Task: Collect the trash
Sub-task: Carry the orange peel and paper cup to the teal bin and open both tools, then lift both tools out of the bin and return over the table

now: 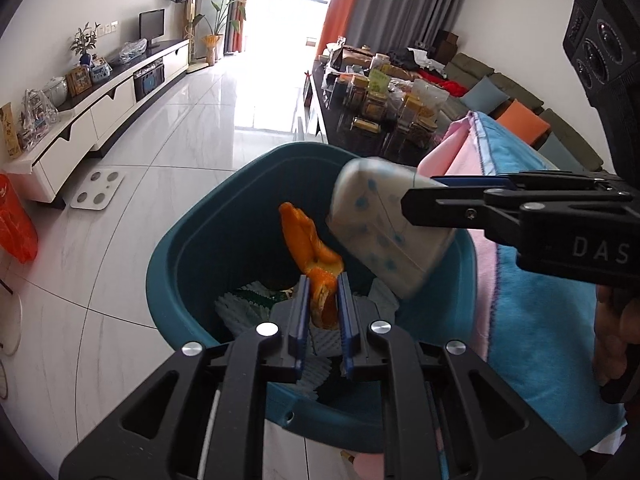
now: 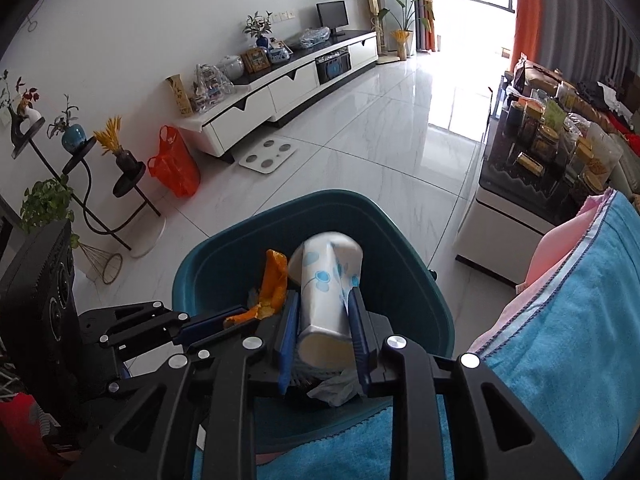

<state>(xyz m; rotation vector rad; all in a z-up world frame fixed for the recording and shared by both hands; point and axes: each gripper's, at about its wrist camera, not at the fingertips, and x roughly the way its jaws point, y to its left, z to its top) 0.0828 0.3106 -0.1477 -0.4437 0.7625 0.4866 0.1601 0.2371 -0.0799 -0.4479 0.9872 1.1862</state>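
Note:
A teal trash bin (image 1: 180,256) stands on the floor below both grippers and holds white paper scraps. My left gripper (image 1: 323,300) is shut on an orange peel (image 1: 308,240) and holds it over the bin's opening. My right gripper (image 2: 324,320) is shut on a white paper cup with blue flowers (image 2: 326,280), also over the bin (image 2: 400,240). In the left wrist view the right gripper (image 1: 416,196) comes in from the right with the cup (image 1: 380,224). In the right wrist view the left gripper (image 2: 236,318) holds the peel (image 2: 274,280) to the left of the cup.
A blue and pink blanket (image 1: 532,280) lies right of the bin. A dark table with several jars (image 1: 380,108) stands behind it. A white TV cabinet (image 2: 280,88), a bathroom scale (image 2: 266,156), an orange plastic bag (image 2: 174,164) and plant stands (image 2: 80,168) line the left wall.

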